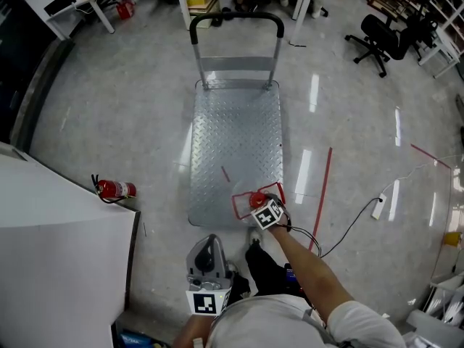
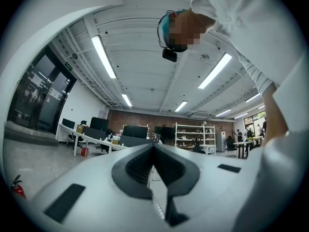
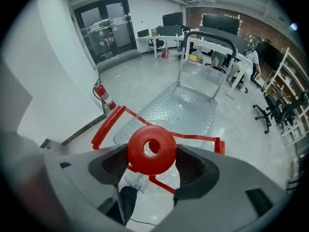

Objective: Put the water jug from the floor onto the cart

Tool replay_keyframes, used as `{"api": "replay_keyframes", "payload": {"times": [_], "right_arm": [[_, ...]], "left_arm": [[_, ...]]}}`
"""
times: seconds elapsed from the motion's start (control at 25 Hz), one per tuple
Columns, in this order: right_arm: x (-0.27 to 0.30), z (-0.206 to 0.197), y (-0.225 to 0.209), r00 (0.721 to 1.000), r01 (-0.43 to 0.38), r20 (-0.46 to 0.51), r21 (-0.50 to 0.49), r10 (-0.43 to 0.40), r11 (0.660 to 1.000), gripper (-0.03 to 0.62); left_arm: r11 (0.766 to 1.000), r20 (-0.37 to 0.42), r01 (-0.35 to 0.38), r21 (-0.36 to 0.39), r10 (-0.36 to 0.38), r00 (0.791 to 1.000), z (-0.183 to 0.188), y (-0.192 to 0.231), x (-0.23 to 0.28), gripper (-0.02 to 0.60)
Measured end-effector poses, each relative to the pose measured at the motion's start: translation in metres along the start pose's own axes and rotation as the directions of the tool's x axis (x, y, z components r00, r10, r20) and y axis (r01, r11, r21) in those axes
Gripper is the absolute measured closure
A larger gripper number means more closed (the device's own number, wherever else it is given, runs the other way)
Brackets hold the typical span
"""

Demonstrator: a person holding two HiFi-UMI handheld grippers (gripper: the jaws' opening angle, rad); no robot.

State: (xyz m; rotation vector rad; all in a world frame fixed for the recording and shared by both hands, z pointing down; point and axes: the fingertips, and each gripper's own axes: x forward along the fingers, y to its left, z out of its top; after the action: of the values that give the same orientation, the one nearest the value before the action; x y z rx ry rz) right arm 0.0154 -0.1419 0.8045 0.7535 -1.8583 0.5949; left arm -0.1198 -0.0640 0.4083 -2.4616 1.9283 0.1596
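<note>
The water jug is clear, with a red cap and a red handle frame. It sits at the near right corner of the cart's steel deck. My right gripper is shut on the red cap, which fills the space between the jaws, and the red frame sticks out past them. Whether the jug rests on the deck or hangs over it I cannot tell. My left gripper is held close to my body and points upward. In its own view the left gripper is shut on nothing.
The cart's push handle stands at its far end. A fire extinguisher lies by a white partition on the left. A red floor line, a power strip with a cable, and an office chair are on the right.
</note>
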Motion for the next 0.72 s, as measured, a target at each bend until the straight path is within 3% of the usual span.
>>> {"api": "replay_keyframes", "payload": {"times": [0.72], "right_arm": [[-0.008,-0.019,-0.003,0.999,0.035,-0.011,0.000,-0.035,0.999,0.290]], "left_arm": [[1.000,-0.001,0.019,-0.006,-0.019,1.000,0.002,0.004,-0.004,0.578]]}}
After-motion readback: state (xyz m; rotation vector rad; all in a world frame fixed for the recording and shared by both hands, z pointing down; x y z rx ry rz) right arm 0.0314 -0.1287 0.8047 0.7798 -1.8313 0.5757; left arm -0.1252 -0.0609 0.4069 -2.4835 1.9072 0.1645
